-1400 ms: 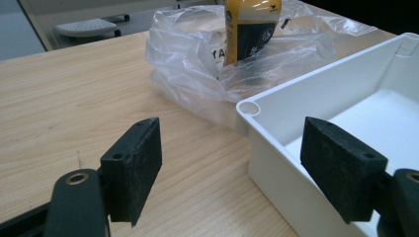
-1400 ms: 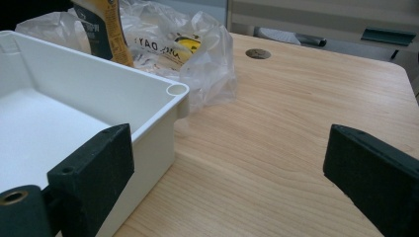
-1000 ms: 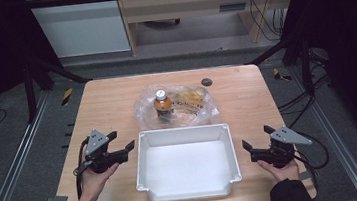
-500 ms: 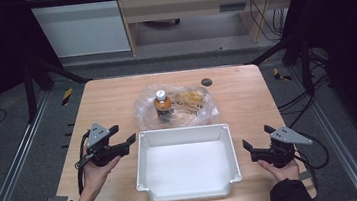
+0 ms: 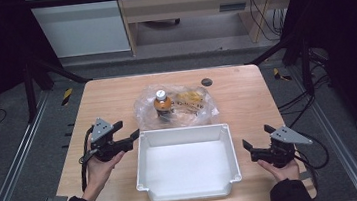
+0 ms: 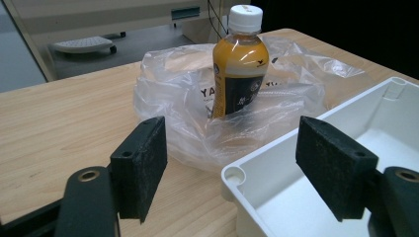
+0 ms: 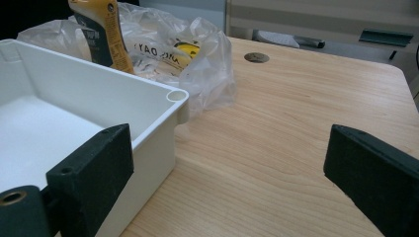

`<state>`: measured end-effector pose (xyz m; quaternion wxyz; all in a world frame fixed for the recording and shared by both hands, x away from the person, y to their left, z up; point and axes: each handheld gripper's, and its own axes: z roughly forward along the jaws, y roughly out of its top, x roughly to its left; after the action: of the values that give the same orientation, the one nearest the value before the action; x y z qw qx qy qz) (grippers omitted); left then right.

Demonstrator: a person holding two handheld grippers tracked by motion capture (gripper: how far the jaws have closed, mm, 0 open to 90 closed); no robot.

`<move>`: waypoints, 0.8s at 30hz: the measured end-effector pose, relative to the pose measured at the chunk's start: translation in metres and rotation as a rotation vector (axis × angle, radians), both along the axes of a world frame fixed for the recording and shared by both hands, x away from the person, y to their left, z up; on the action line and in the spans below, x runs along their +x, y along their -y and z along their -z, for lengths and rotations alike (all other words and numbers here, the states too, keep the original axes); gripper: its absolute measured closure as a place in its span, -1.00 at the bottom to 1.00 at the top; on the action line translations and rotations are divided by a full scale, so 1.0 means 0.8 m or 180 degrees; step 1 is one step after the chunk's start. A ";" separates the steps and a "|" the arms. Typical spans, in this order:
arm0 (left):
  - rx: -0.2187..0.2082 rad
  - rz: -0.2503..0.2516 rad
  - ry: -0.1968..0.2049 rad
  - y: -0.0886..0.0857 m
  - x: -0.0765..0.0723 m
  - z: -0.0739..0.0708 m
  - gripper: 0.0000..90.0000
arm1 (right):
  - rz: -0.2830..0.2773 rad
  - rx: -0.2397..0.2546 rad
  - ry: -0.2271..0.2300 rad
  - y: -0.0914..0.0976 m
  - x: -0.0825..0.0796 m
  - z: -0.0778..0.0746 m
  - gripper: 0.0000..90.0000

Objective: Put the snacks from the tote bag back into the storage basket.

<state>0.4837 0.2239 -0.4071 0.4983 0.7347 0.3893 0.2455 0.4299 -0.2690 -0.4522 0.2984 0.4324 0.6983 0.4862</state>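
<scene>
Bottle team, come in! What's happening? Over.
Left gripper open, jaws just narrowing, empty. Right gripper open, empty. Bottle upright in plastic bag. White bin sits before it.

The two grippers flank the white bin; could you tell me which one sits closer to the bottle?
The left gripper: it sits beside the bin's far left corner, just short of the bagged bottle. The right gripper sits nearer the person, beside the bin's right wall.

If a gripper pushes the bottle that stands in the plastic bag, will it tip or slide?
The bottle is tall, narrow and upright, so it would probably tip rather than slide. It looks nearly full, so likely heavy for its size. The crumpled plastic bag under it seems a soft, slippery footing.
</scene>
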 end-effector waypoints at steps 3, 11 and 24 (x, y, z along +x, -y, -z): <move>-0.0005 0.0006 0.0002 0.003 0.002 -0.001 -0.38 | -0.0002 -0.0001 -0.0002 0.000 0.000 0.000 -0.88; -0.0002 0.0011 0.0010 0.010 0.008 -0.003 -0.38 | -0.0010 -0.0017 -0.0007 -0.001 0.001 0.001 -0.88; -0.0040 0.0042 0.0029 0.023 0.018 -0.009 -0.37 | -0.0018 0.0001 -0.0013 -0.001 0.000 0.001 -0.88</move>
<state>0.4985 0.2052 -0.3999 0.5062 0.7331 0.3838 0.2431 0.4301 -0.2678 -0.4527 0.2954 0.4315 0.7000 0.4863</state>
